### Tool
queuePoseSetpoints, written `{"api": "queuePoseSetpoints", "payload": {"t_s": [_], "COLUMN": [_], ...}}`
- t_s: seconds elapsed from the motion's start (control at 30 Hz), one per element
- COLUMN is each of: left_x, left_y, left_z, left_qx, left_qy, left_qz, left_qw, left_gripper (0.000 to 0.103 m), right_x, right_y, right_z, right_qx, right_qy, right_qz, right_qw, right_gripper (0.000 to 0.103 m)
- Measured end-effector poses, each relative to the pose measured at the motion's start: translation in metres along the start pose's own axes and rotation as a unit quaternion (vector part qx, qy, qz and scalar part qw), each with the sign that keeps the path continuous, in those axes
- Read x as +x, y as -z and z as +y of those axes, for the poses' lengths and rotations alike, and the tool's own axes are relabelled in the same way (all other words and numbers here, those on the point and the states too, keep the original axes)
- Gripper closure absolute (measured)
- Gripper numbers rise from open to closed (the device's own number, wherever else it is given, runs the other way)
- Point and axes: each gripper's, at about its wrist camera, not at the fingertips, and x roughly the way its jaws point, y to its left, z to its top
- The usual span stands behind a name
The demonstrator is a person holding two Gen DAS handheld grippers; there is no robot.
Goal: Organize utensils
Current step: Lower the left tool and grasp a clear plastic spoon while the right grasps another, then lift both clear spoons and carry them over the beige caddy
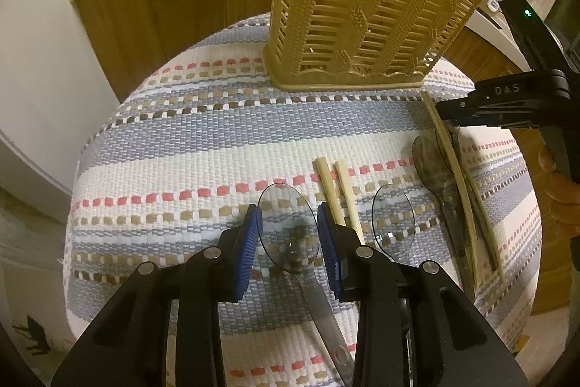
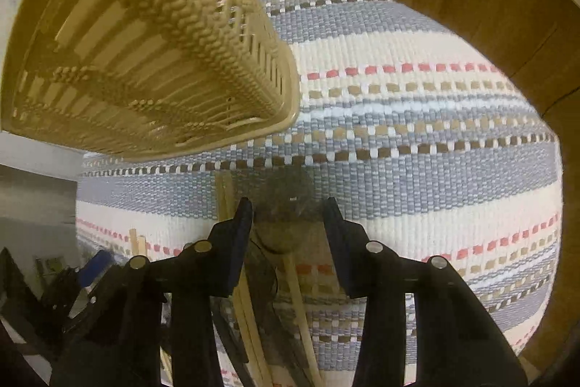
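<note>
Basket at mat far edge, left claw astride clear spoon

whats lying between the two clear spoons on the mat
A pair of pale chopsticks lies side by side between the clear spoon and the other clear spoon, seen in the left wrist view.

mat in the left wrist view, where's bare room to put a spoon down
Free: the wide stretch of striped mat left of the chopstick pair, running up to the beige utensil basket. Crowded: the right side, where two clear spoons, a dark spoon and long chopsticks lie close under the right gripper.
</note>
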Motion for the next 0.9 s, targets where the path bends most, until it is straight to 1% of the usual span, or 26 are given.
{"api": "queuePoseSetpoints", "payload": {"t_s": [0.07, 0.2, 0.23, 0.27, 0.3, 0.37, 0.43, 0.57, 0.7, 0.83, 0.87, 0.9], "left_x": [0.001, 0.0, 0.0, 0.0, -0.001, -0.005, -0.011, -0.03, -0.052, -0.073, -0.078, -0.082], "left_y": [-0.001, -0.002, -0.002, -0.003, -0.003, -0.003, -0.002, -0.003, -0.002, 0.0, -0.002, -0.003], "left_z": [-0.002, -0.003, -0.003, -0.004, -0.004, -0.005, -0.007, -0.011, -0.019, -0.03, -0.032, -0.035], "left_qx": [0.0, 0.002, 0.003, 0.004, 0.005, 0.006, 0.005, 0.009, 0.015, 0.03, 0.033, 0.036], "left_qy": [-0.001, -0.005, -0.007, -0.009, -0.012, -0.012, -0.001, 0.014, 0.025, 0.031, 0.033, 0.035], "left_qz": [-0.001, -0.003, -0.004, -0.005, -0.009, -0.02, -0.033, -0.071, -0.107, -0.141, -0.148, -0.155], "left_qw": [1.0, 1.0, 1.0, 0.9999, 0.9999, 0.9997, 0.9994, 0.9974, 0.9938, 0.9891, 0.9878, 0.9867], "left_gripper": [0.072, 0.072, 0.072, 0.072, 0.072, 0.072, 0.072, 0.073, 0.073, 0.073, 0.073, 0.073], "right_x": [0.002, 0.01, 0.013, 0.014, 0.016, 0.023, 0.018, -0.006, -0.035, -0.068, -0.077, -0.088], "right_y": [-0.002, 0.0, 0.0, 0.001, 0.002, 0.008, 0.015, 0.032, 0.054, 0.078, 0.088, 0.09], "right_z": [0.007, 0.027, 0.033, 0.036, 0.04, 0.048, 0.044, 0.035, 0.025, 0.011, 0.009, 0.005], "right_qx": [-0.008, -0.038, -0.043, -0.052, -0.058, -0.066, -0.072, -0.085, -0.104, -0.12, -0.125, -0.128], "right_qy": [0.009, 0.055, 0.062, 0.074, 0.081, 0.08, 0.078, 0.046, 0.022, -0.012, -0.023, -0.032], "right_qz": [0.004, 0.006, 0.006, 0.006, 0.005, 0.001, -0.009, -0.042, -0.094, -0.152, -0.176, -0.191], "right_qw": [1.0, 0.998, 0.997, 0.996, 0.995, 0.995, 0.994, 0.994, 0.99, 0.981, 0.976, 0.973], "right_gripper": [0.065, 0.065, 0.066, 0.07, 0.07, 0.071, 0.071, 0.071, 0.071, 0.071, 0.071, 0.071]}}
